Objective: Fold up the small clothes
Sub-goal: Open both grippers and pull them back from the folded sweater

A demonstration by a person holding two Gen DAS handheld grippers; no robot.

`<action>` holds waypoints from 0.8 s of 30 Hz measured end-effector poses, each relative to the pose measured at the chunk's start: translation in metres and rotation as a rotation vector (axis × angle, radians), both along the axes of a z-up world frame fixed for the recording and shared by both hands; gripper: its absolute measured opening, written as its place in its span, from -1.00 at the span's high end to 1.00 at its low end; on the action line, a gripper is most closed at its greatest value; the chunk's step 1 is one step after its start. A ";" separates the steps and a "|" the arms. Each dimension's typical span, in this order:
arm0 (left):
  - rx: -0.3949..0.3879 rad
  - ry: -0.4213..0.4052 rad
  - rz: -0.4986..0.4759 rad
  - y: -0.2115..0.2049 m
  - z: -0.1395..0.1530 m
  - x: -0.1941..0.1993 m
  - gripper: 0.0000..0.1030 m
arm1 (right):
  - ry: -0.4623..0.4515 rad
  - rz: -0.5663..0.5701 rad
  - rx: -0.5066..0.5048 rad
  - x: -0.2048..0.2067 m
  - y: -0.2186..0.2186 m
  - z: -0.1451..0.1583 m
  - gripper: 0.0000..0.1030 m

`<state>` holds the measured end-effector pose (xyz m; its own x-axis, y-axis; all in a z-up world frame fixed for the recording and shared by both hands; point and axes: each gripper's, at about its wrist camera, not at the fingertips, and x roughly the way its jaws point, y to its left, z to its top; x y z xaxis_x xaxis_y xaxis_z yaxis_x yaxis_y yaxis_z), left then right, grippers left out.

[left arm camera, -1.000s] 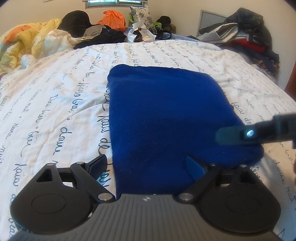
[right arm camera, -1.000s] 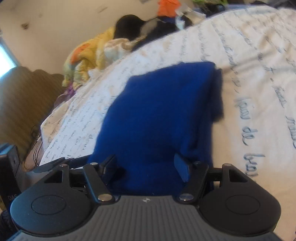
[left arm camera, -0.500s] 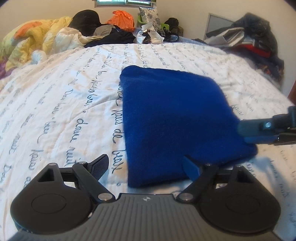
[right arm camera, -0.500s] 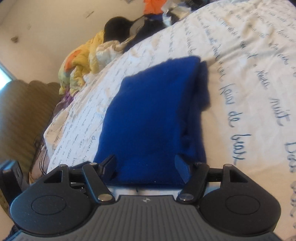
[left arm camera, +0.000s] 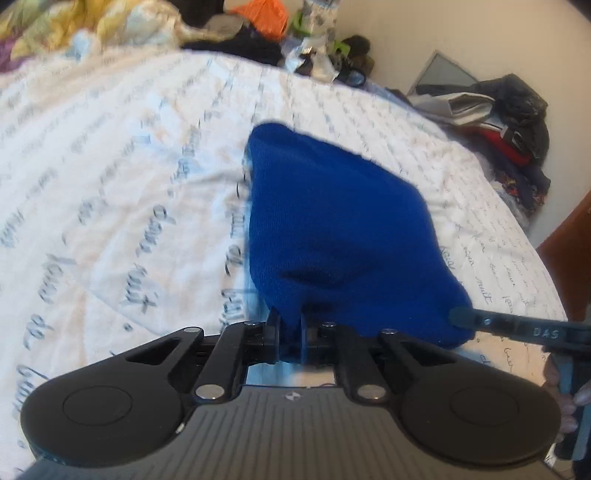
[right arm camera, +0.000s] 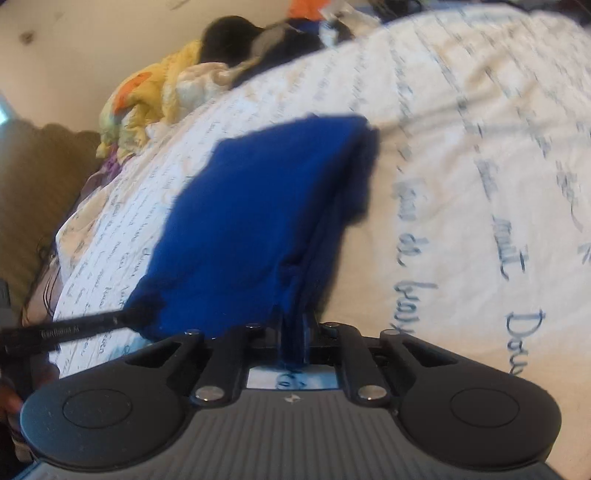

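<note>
A folded blue knit garment (left arm camera: 340,221) lies on the white bed cover (left arm camera: 110,184) printed with script. My left gripper (left arm camera: 290,317) is closing its jaws on the garment's near left corner, and the pads pinch the cloth. In the right wrist view the same blue garment (right arm camera: 258,206) rises toward my right gripper (right arm camera: 293,321), whose jaws are also closing, with a bunch of the near right corner pressed between them. The near edge is lifted off the bed cover (right arm camera: 480,147). Each gripper's tip shows in the other's view, the right gripper (left arm camera: 458,316) and the left gripper (right arm camera: 140,315).
Loose clothes and bags (left arm camera: 258,22) are piled along the bed's far side. A yellow quilt (right arm camera: 147,92) is heaped at the far left corner. A dark heap of clothes (left arm camera: 509,122) stands beyond the right edge, beside a wooden door (left arm camera: 569,240).
Both grippers have gone from open to shut on the garment's near corners. The near edge has lifted and bunched up, and both views have tilted and risen slightly.
</note>
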<state>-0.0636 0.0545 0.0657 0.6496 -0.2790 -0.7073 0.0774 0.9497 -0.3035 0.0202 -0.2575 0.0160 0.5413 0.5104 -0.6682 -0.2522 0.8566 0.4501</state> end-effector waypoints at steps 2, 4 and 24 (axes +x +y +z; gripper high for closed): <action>0.042 0.005 -0.023 -0.002 -0.003 -0.002 0.63 | -0.040 0.013 -0.025 -0.008 0.005 0.009 0.82; 0.079 0.034 -0.029 -0.003 -0.015 -0.005 0.47 | -0.025 0.018 -0.111 -0.008 0.010 0.001 0.77; 0.309 -0.156 0.072 -0.043 -0.043 -0.046 -1.00 | -0.194 -0.264 -0.421 -0.073 0.060 -0.025 -1.00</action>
<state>-0.1091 0.0110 0.0229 0.7667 -0.0172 -0.6417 0.0300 0.9995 0.0090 -0.0526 -0.1976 -0.0085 0.7491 0.0498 -0.6606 -0.0486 0.9986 0.0201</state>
